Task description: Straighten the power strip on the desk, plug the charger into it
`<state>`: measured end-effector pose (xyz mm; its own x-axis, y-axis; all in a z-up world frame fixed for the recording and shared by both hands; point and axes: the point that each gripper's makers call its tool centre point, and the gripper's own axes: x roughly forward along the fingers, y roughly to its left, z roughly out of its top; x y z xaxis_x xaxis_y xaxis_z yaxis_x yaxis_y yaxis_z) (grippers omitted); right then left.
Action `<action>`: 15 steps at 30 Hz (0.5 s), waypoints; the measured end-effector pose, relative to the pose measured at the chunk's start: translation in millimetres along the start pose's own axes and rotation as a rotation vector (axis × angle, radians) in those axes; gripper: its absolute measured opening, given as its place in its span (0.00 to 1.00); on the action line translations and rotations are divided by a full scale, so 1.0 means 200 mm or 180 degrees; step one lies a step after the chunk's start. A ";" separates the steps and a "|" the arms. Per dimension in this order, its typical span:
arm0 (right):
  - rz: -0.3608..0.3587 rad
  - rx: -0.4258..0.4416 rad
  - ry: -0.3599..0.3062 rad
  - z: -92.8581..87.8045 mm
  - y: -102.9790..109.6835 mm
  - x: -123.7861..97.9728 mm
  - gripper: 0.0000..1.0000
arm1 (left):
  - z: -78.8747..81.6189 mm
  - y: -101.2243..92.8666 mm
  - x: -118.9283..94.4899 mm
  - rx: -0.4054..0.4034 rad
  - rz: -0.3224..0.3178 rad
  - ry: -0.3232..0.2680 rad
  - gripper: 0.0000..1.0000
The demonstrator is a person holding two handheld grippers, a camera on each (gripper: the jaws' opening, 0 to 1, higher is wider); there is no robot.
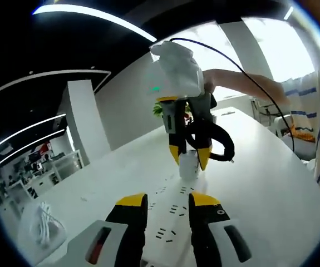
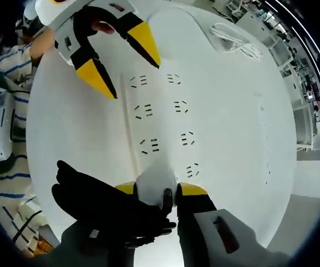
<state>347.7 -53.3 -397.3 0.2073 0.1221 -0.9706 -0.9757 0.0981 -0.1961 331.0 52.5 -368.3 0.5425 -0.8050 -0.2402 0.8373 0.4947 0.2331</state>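
A white power strip (image 1: 171,192) (image 2: 162,119) with several sockets lies flat on the white desk (image 1: 260,183) (image 2: 232,122). My right gripper (image 1: 189,161) (image 2: 158,190) is shut on a white charger (image 1: 188,168) (image 2: 155,177) and holds it just over the strip's socket face. The charger's black cable (image 1: 218,142) (image 2: 101,208) loops beside that gripper. My left gripper (image 1: 166,201) (image 2: 121,58) stands open above the strip's other end, with nothing between its fingers.
A coiled white cable (image 1: 40,222) (image 2: 235,39) lies on the desk away from the strip. A person's striped sleeve (image 1: 315,111) (image 2: 6,72) is at the desk's side. Shelves and desks fill the room behind.
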 end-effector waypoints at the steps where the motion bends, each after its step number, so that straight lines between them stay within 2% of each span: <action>1: 0.0020 0.0052 -0.0076 -0.01 0.00 0.00 0.24 | 0.00 0.00 0.00 -0.0031 -0.0008 -0.0007 0.30; 6: 0.0082 0.0075 -0.0108 0.00 -0.01 0.00 0.24 | 0.01 0.00 0.00 -0.0127 -0.0032 -0.0061 0.30; 8: 0.0030 0.0004 0.0074 0.00 -0.01 0.00 0.24 | 0.00 0.00 0.00 -0.0144 -0.0018 -0.0050 0.30; 10: -0.0170 -0.0138 0.0447 0.00 -0.01 0.00 0.24 | -0.01 0.00 0.01 -0.0176 -0.0030 -0.0039 0.29; 11: -0.0262 -0.0167 0.0513 0.01 -0.01 0.01 0.24 | -0.01 0.00 0.01 -0.0185 -0.0041 -0.0042 0.28; 12: -0.0329 -0.0185 0.0523 0.02 -0.02 0.02 0.24 | -0.01 0.00 0.01 -0.0200 -0.0046 -0.0050 0.28; 15: -0.0245 -0.0112 0.0343 0.03 -0.03 0.02 0.24 | -0.01 -0.01 0.01 -0.0194 -0.0051 -0.0046 0.29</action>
<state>354.0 -47.2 -399.4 0.2745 0.0086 -0.9615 -0.9595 0.0682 -0.2733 330.5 51.1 -370.4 0.5282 -0.8174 -0.2299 0.8487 0.5003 0.1713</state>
